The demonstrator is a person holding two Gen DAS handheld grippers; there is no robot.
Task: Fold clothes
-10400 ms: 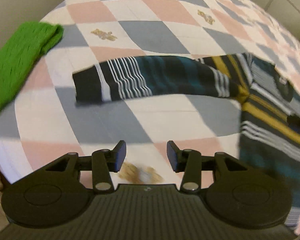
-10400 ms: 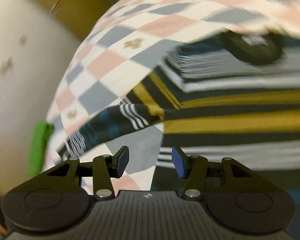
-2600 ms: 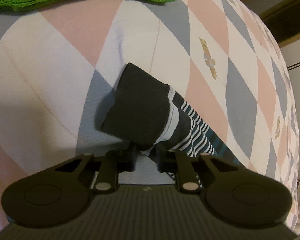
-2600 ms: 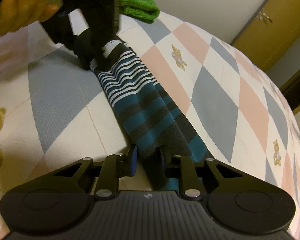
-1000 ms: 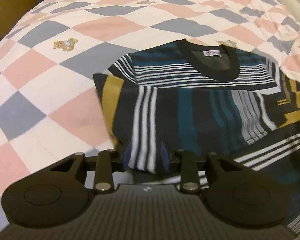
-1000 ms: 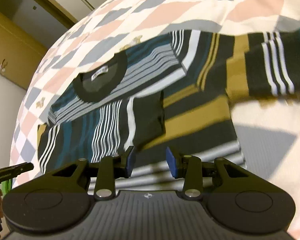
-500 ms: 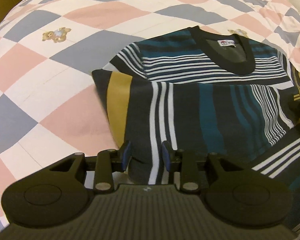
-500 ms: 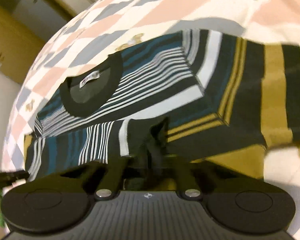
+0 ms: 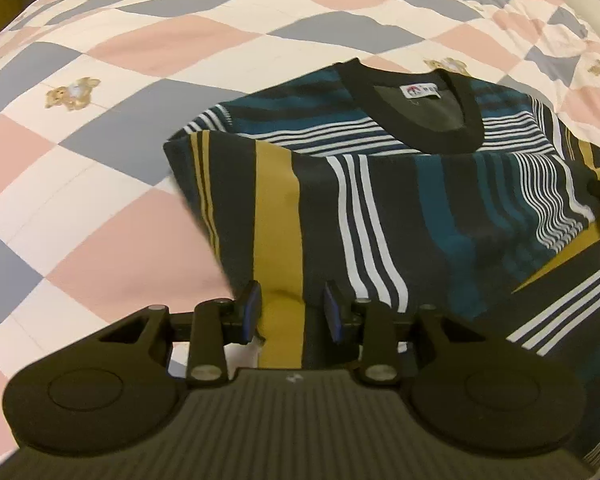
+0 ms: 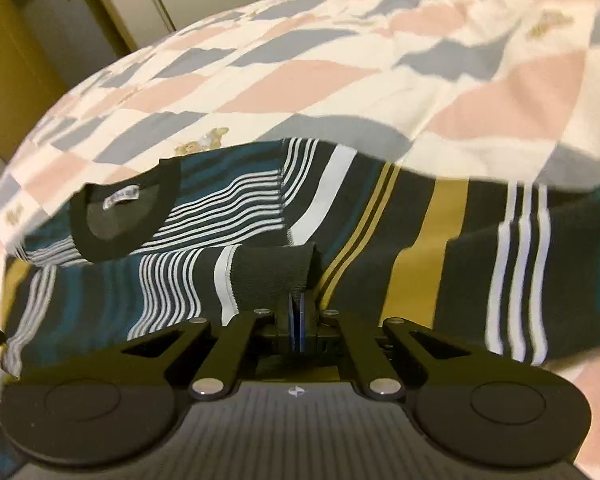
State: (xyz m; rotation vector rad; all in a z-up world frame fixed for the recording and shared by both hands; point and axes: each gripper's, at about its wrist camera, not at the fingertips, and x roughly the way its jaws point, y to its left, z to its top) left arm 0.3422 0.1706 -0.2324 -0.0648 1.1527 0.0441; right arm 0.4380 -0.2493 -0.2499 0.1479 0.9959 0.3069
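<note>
Lying flat on the checked quilt (image 9: 112,216), the striped sweater (image 9: 380,208) had one sleeve (image 10: 148,280) folded across its chest. Your right gripper (image 10: 297,322) was clamped on the dark cuff (image 10: 272,276) of that sleeve, while your left gripper (image 9: 292,316) stood released, fingers apart over the sleeve's fold.

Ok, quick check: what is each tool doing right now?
Left tool: open, straddling the folded sleeve, not clamped.
Right tool: closed on the sleeve's cuff.
</note>
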